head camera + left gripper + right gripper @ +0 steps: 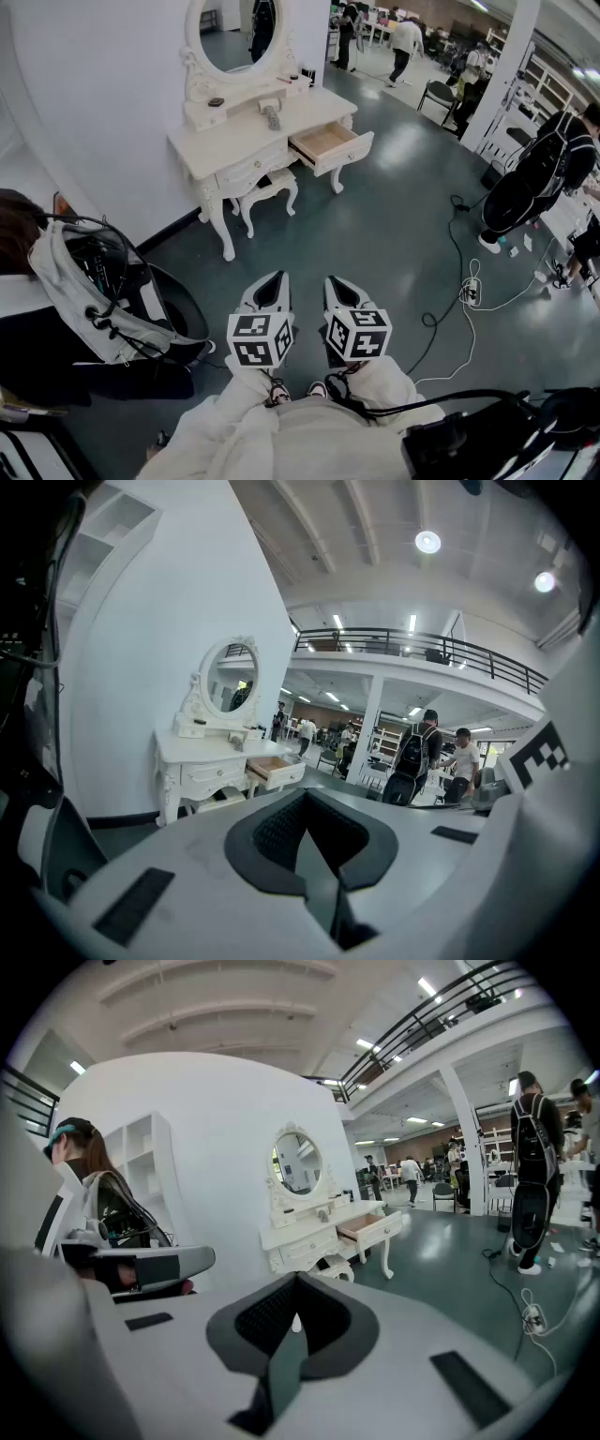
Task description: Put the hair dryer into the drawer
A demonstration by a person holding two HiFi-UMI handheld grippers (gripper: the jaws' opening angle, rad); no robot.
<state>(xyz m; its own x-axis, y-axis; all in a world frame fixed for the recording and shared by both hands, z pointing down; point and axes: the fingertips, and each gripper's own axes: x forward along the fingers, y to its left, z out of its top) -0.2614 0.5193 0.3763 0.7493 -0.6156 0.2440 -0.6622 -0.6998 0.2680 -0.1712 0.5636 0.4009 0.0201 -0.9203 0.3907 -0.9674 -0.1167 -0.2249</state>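
A white dressing table (214, 150) with an oval mirror stands against the wall, far ahead of me. Its right drawer (330, 145) is pulled out and looks empty. A small grey thing on the tabletop, probably the hair dryer (273, 117), lies just left of the drawer. My left gripper (274, 281) and right gripper (341, 283) are held side by side close to my body, well short of the table, both shut with nothing in them. The table (202, 754) and drawer (277, 772) also show over the shut jaws in the left gripper view. The right gripper view shows the open drawer (375, 1229) too.
A white stool (268, 192) sits under the table. At my left a seated person has a grey backpack (84, 281). Cables and a power strip (471, 292) lie on the floor at right. A person with a black backpack (539, 178) stands there. More people and a chair (439, 94) are farther back.
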